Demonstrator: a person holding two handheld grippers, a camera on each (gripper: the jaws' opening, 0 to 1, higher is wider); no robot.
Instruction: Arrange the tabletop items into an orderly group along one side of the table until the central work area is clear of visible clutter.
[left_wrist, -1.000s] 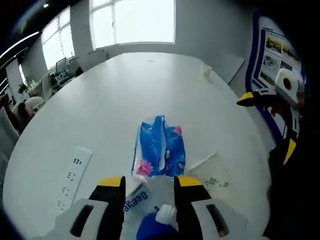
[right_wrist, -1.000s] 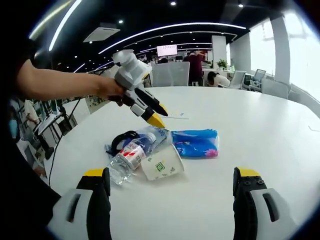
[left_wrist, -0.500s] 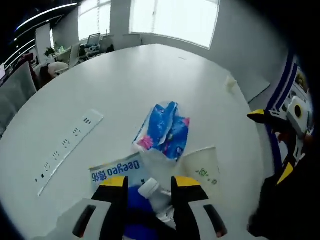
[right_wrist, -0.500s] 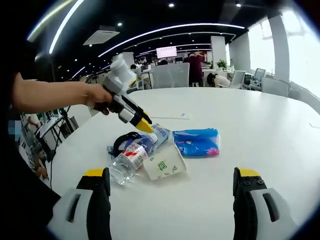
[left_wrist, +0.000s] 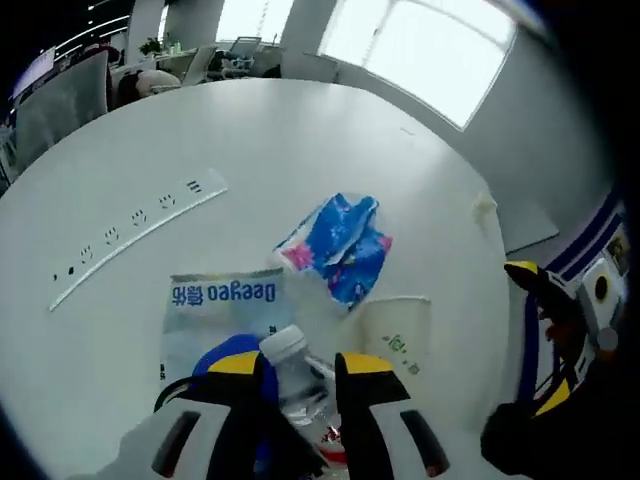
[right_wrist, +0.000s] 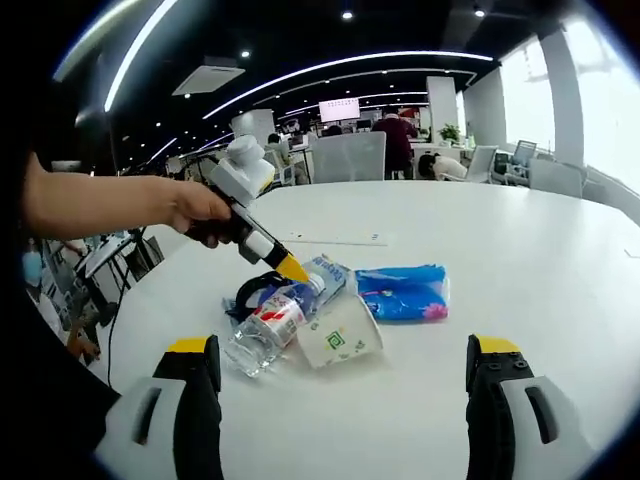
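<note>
A clear water bottle (left_wrist: 290, 375) with a white cap and red label lies on the white table (left_wrist: 300, 140). Its neck runs between the jaws of my left gripper (left_wrist: 300, 362), which press in on both sides. In the right gripper view the left gripper (right_wrist: 290, 267) tips down onto the bottle (right_wrist: 262, 328). Under the bottle are a blue Deegeo packet (left_wrist: 220, 300) and a blue item with a black strap (left_wrist: 215, 368). A paper cup (right_wrist: 340, 333) lies on its side beside the bottle, with a blue tissue pack (right_wrist: 405, 293) beyond it. My right gripper (right_wrist: 345, 365) hangs wide open, short of the pile.
A long white power strip (left_wrist: 140, 235) lies left of the pile in the left gripper view. A small pale item (left_wrist: 485, 205) rests near the far table edge. Office chairs and desks ring the table (right_wrist: 520, 260), and a person's arm (right_wrist: 100, 205) holds the left gripper.
The left gripper has come down over the pile and its jaws have narrowed around the bottle's neck. The bottle and cup shifted slightly. The right gripper held still.
</note>
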